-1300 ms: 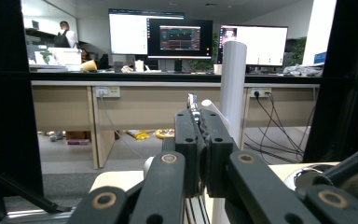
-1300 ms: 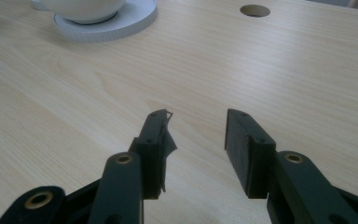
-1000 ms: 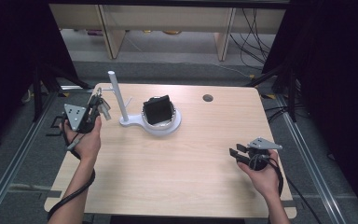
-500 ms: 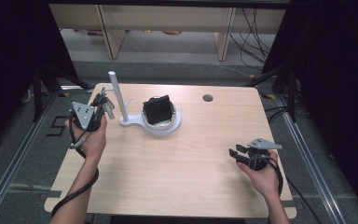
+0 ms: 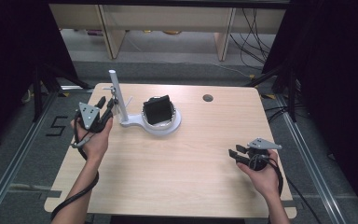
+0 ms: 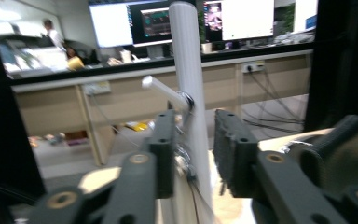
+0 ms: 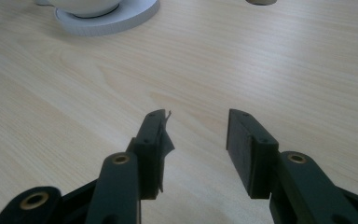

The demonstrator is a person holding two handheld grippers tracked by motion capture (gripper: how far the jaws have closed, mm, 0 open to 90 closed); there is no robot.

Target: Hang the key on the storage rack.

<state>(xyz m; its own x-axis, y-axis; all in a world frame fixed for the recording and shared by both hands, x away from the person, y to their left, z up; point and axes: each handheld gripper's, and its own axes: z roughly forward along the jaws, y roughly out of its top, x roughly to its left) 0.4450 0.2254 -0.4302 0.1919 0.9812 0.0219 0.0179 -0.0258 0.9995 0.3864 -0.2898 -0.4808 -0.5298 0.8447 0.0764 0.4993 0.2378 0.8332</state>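
Left gripper (image 6: pixel 193 154) seen with jaws parted, white upright post (image 6: pixel 189 93) framed between them. Short white peg (image 6: pixel 165 91) projected from post toward 10 o'clock. Monitors (image 6: pixel 168 21) and wooden counter (image 6: pixel 121 100) blurred at 12 o'clock.

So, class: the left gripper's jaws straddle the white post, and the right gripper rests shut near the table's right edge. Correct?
Not quite: the right gripper is open, its jaws apart, as the right gripper view shows. The left gripper does straddle the white post.
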